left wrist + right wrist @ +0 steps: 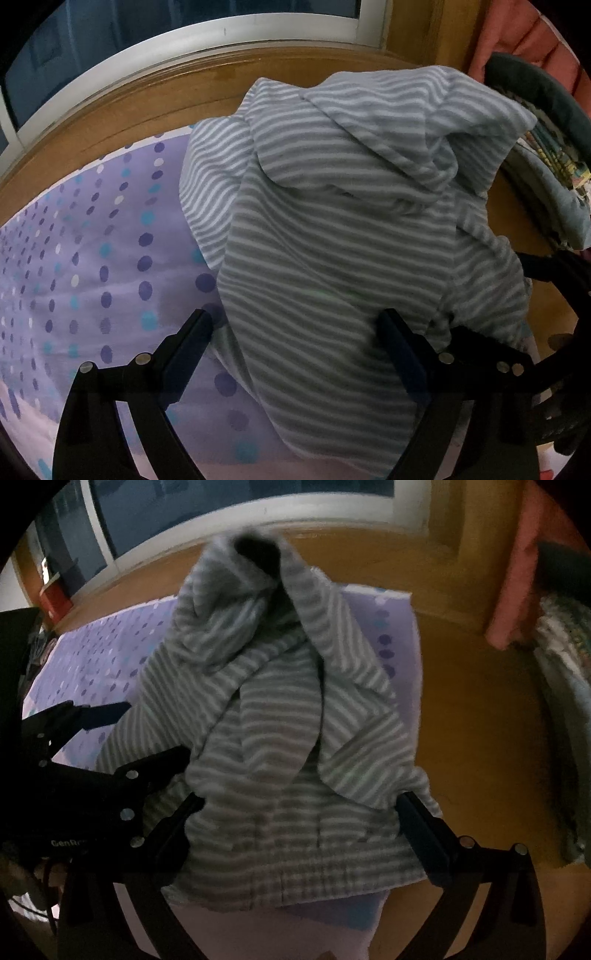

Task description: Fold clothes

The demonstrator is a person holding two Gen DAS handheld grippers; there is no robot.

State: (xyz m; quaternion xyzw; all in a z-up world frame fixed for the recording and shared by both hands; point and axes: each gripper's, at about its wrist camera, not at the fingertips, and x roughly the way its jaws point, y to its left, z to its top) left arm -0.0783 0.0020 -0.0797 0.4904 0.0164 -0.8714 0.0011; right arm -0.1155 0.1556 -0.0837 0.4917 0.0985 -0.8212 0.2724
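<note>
Fold barely under way, as I read it. My grey-and-white striped knit hooded top (pixel 273 738) sits bunched on the lilac polka-dot sheet (pixel 92 258), toward the sheet's corner nearest the brown wooden floor (pixel 472 720). It isn't flat: hood (pixel 388 140) flopped over the body, one sleeve (pixel 354 709) draped diagonally across the front, ribbed hem (pixel 295 878) at the sheet's near edge, closest to me. No neat crease or squared edge visible, so flattening, sleeve tucks and body folds all look left to do.

Left hand-held gripper (pixel 295 332): jaws spread wide, fabric lying between them, nothing pinched. Right hand-held gripper (pixel 299 812): also spread, straddling the hem end, not clamped on anything. In the right wrist view the left tool sits at the top's side, over the sheet.

Cloth looks soft, thick, fleecy; stripes run crosswise on the body. Right view is motion-blurred.
</note>
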